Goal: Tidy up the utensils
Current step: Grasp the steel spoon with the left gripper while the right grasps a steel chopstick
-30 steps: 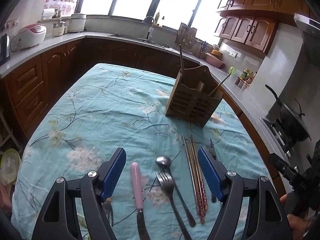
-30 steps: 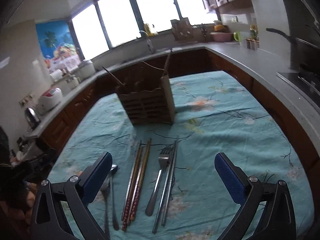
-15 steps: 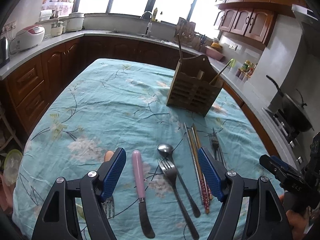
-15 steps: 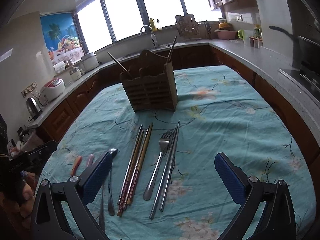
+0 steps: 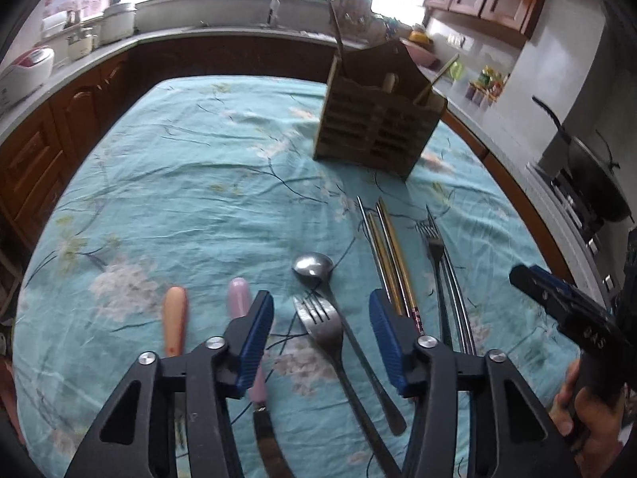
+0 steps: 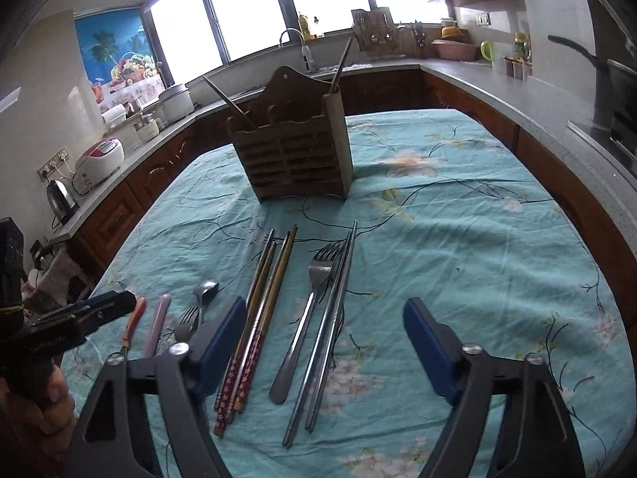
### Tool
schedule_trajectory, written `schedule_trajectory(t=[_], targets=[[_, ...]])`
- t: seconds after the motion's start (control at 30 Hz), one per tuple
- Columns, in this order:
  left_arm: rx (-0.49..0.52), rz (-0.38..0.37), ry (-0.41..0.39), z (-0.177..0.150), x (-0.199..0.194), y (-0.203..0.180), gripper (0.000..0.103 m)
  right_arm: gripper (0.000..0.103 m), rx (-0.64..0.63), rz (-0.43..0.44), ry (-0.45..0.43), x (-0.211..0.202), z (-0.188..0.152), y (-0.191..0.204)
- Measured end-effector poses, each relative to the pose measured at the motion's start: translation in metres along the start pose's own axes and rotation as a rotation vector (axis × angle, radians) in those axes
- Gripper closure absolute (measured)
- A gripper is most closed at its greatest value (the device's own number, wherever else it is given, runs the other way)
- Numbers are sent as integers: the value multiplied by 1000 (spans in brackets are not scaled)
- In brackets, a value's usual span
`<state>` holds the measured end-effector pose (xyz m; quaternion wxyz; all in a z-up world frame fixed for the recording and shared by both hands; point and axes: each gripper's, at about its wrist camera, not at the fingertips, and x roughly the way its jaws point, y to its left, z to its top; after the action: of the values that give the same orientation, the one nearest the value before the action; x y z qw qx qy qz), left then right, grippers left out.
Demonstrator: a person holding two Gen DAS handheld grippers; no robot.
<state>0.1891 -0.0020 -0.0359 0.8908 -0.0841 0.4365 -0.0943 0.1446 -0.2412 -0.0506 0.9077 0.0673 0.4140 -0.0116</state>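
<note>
Two grippers hover over the cutlery on the teal cloth (image 6: 458, 247). Left gripper (image 5: 320, 342) spread moderately, nothing held, a fork (image 5: 324, 328) and spoon (image 5: 314, 269) lying between its pads. Right gripper (image 6: 324, 344) wide apart, empty, above a second fork (image 6: 314, 286) and steel chopsticks (image 6: 338, 302). Wooden holder (image 6: 290, 155) stands beyond, upright.

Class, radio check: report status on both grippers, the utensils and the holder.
Left gripper open over fork. Right gripper open, empty. Utensils flat on cloth; wooden holder upright beyond. Nothing blocking.
</note>
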Motion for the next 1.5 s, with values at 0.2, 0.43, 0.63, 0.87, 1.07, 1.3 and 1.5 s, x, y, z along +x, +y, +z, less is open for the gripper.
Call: schedule_trajectory(t=[0.2, 0.43, 0.63, 0.87, 1.07, 1.3, 1.5], targets=[[-15, -31, 82, 14, 34, 1, 64, 52, 40, 14, 43, 25, 12, -15], [-24, -44, 149, 23, 68, 3, 80, 66, 53, 10, 117, 61, 22, -22], [-34, -43, 182, 28, 88, 6, 80, 85, 31, -7, 235, 100, 19, -21], [-61, -62, 199, 35, 109, 11, 90, 93, -5, -31, 243, 117, 33, -20], [-62, -64, 204, 43, 119, 10, 91, 95, 20, -15, 248, 129, 45, -31], [-56, -70, 211, 48, 128, 10, 91, 94, 0, -43, 262, 146, 63, -35], [-64, -81, 225, 48, 132, 13, 91, 93, -8, -47, 268, 171, 82, -32]])
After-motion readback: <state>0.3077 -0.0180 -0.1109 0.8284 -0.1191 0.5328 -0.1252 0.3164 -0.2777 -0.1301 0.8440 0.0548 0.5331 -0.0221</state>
